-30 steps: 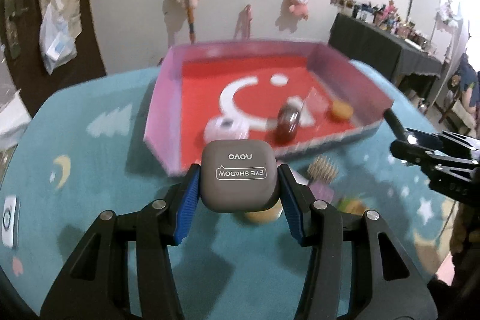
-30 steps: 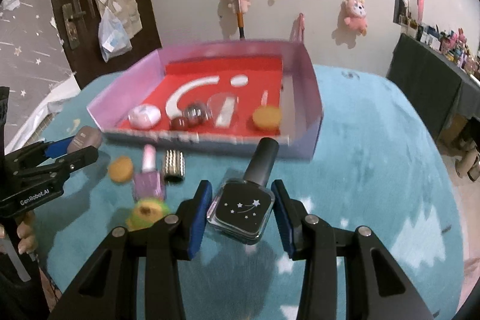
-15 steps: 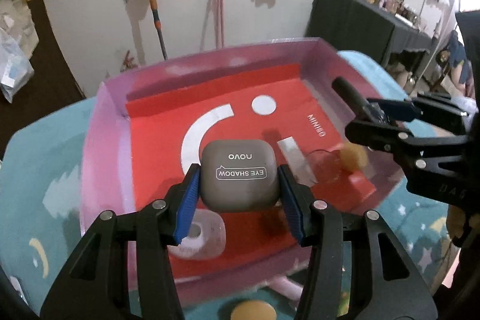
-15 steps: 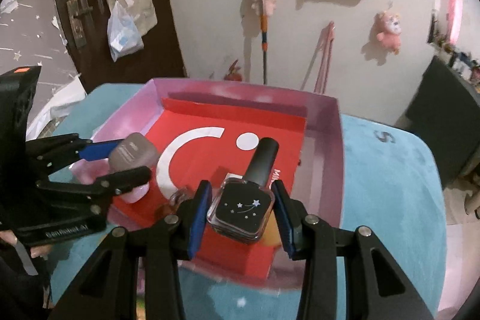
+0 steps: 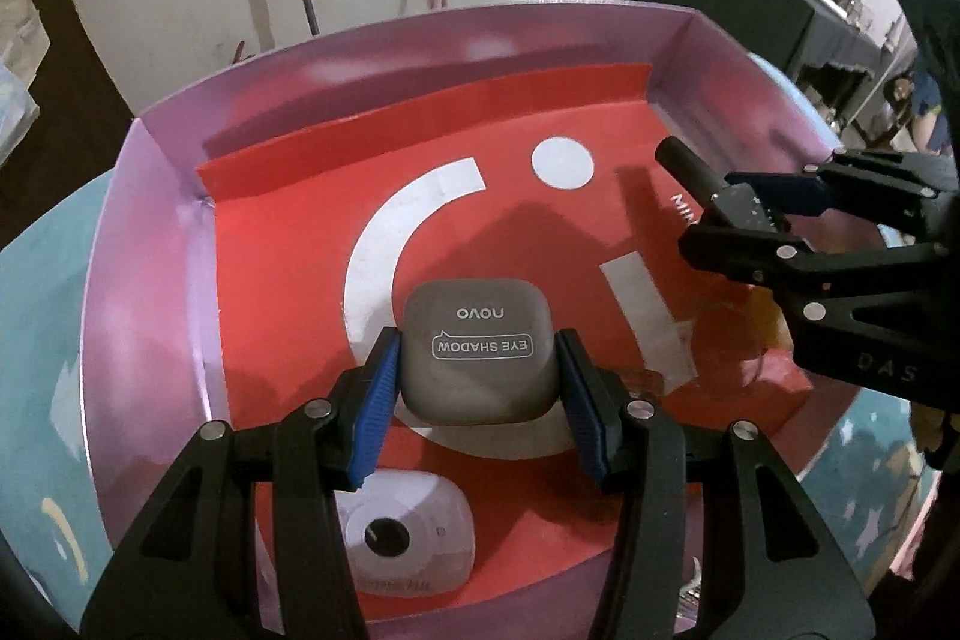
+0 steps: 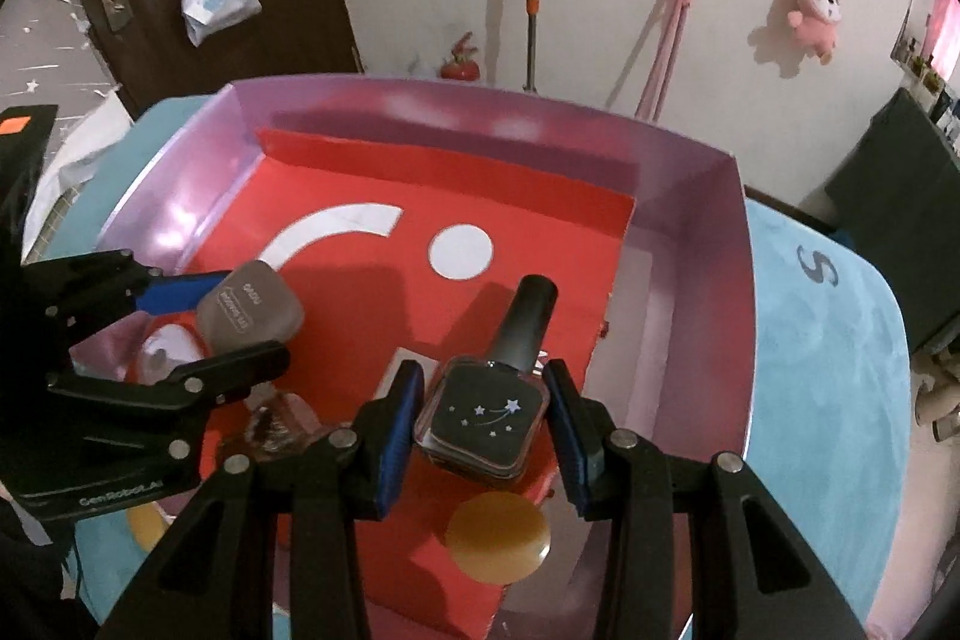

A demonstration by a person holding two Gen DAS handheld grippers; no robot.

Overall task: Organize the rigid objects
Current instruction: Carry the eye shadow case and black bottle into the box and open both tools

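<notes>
My left gripper (image 5: 477, 376) is shut on a grey eye shadow case (image 5: 477, 349) and holds it over the red floor of the pink-walled box (image 5: 150, 244). My right gripper (image 6: 483, 421) is shut on a dark nail polish bottle (image 6: 486, 415) with a black cap, held over the right part of the same box (image 6: 690, 280). Each gripper shows in the other view: the right one (image 5: 744, 214) at the right, the left one (image 6: 210, 322) at the left with the case (image 6: 249, 313).
In the box lie a white round-cornered case (image 5: 402, 538), an orange disc (image 6: 498, 529) and a dark clear item (image 6: 273, 424). The box stands on a teal star-patterned cloth (image 6: 828, 352). A wall with plush toys and a dark door are behind.
Both grippers have moved forward from above the cloth to over the inside of the box, each still holding its object. They have come lower and closer to the red floor.
</notes>
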